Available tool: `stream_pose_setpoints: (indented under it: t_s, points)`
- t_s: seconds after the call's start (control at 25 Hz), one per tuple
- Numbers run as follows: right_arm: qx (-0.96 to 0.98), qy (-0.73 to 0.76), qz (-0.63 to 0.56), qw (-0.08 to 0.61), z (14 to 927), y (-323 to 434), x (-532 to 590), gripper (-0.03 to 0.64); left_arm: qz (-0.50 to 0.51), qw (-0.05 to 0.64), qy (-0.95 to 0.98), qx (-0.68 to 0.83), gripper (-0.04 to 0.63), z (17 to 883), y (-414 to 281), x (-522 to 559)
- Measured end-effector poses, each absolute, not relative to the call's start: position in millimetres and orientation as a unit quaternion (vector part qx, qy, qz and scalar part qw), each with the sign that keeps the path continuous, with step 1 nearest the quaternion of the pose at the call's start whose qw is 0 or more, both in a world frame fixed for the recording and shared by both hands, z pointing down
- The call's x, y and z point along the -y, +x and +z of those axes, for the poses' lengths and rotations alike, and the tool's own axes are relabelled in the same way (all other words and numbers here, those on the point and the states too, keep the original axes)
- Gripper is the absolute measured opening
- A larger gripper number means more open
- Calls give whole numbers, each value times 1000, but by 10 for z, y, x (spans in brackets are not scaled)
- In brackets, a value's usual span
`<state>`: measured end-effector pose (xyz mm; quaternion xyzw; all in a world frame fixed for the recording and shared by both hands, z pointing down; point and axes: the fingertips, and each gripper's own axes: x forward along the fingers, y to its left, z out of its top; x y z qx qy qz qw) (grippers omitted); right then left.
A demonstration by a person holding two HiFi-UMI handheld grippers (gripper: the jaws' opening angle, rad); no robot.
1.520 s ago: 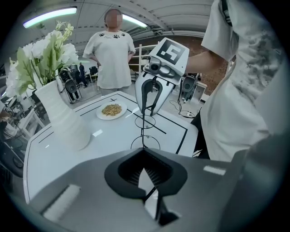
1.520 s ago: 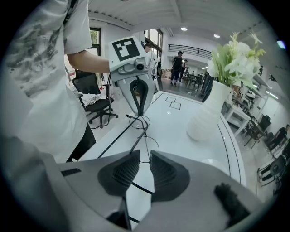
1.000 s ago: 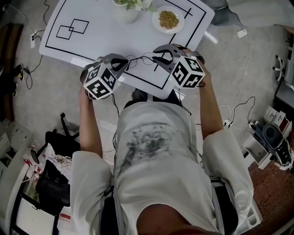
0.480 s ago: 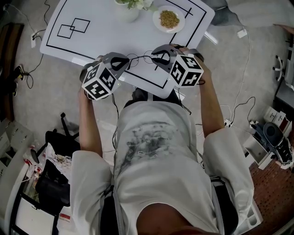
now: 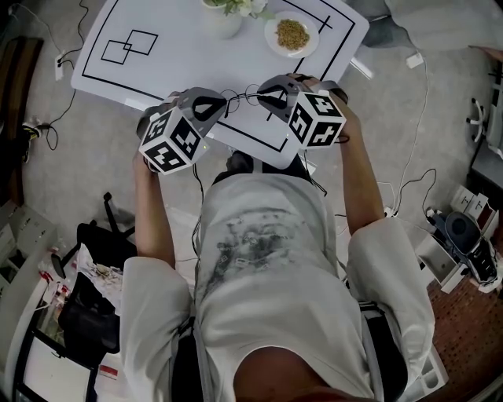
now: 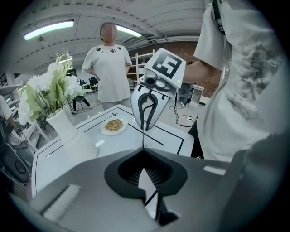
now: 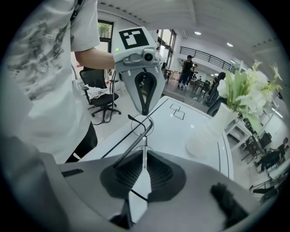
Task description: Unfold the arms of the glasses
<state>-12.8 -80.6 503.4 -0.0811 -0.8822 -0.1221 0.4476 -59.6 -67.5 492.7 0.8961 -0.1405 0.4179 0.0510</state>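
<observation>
The glasses [image 5: 242, 97] hang above the near edge of the white table [image 5: 196, 71], strung between my two grippers. In the head view they are only thin wire loops, their ends hidden under the gripper heads. In the left gripper view they are edge-on, a single dark line [image 6: 143, 138]. The right gripper view shows most: round rims and one arm [image 7: 136, 136] slanting down from its hinge past my jaws. I cannot make out the second arm.

My left gripper [image 5: 220, 100] is clamped tight on the frame, jaws fully together. My right gripper [image 5: 265, 98] has just been closing, and its tips now meet on the wire of the frame.

Count: one pair of glasses, two grippers, one plate of grains [image 5: 291, 34], and one vase of white flowers [image 5: 224, 17] cut off by the top edge. One person [image 6: 108, 63] stands beyond the table.

Against the frame a second ago, the right gripper's marker cube [image 5: 316, 119] has turned slightly and sits a little closer to the table. The glasses remain between both grippers.
</observation>
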Motion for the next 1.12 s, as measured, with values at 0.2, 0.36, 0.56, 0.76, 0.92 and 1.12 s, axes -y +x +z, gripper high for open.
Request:
stream_pose_setpoints:
  t_s: [0.2, 0.36, 0.56, 0.76, 0.92, 1.12]
  points:
    - [882, -88, -122, 447, 5031, -154, 764, 18, 410, 52, 899, 145, 6, 4903, -601, 678]
    - [886, -89, -118, 440, 5038, -165, 724, 18, 403, 55, 902, 147, 6, 4891, -575, 658]
    - [892, -73, -125, 429, 5031, -191, 722, 20, 385, 56, 909, 151, 6, 4788, -553, 633]
    - [904, -70, -123, 404, 4898, -253, 691, 20, 365, 52, 916, 156, 6, 4624, -537, 626]
    - [910, -67, -128, 388, 4797, -301, 665, 23, 360, 41, 919, 155, 6, 4527, -511, 609]
    - [910, -71, -138, 384, 4726, -337, 647, 83, 357, 32, 921, 153, 6, 4432, -490, 585]
